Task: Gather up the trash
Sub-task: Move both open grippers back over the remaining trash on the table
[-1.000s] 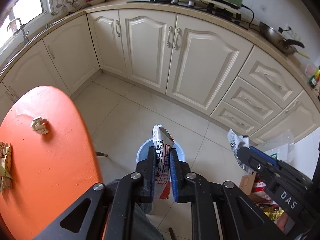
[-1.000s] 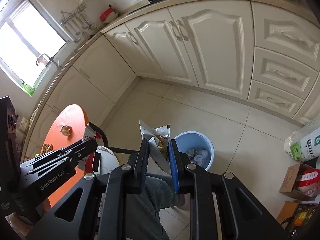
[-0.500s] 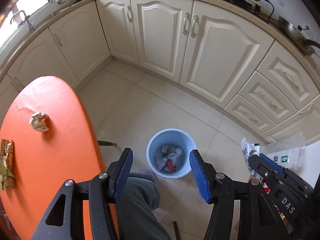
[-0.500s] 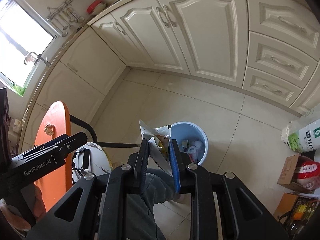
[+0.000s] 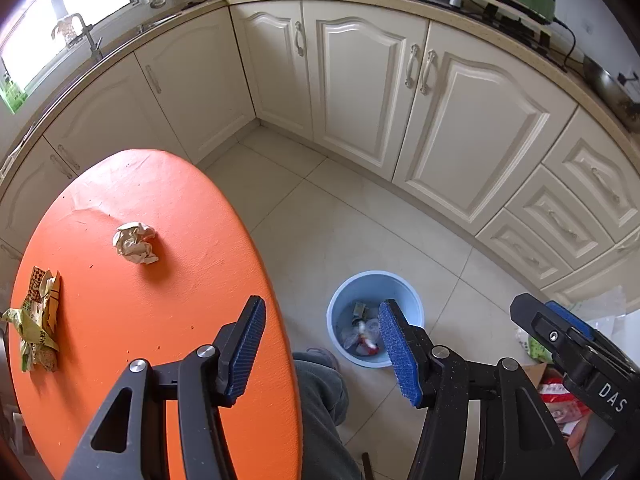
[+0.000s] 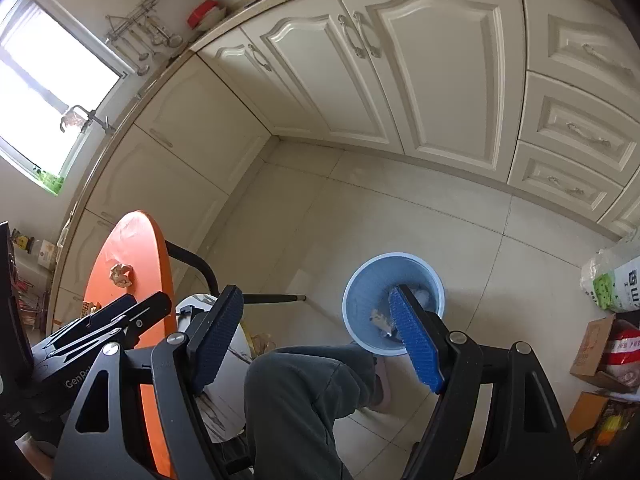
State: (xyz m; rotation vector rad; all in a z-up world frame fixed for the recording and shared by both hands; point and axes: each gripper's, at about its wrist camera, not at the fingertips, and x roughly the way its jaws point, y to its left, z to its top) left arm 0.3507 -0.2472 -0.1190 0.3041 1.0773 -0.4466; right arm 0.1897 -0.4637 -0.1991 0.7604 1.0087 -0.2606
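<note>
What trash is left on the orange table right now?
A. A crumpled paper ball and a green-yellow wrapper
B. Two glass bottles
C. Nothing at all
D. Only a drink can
A: the orange table carries a crumpled paper ball near its middle and a green-yellow wrapper at its left edge.

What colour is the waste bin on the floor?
The waste bin is light blue; it shows best in the right wrist view.
</note>
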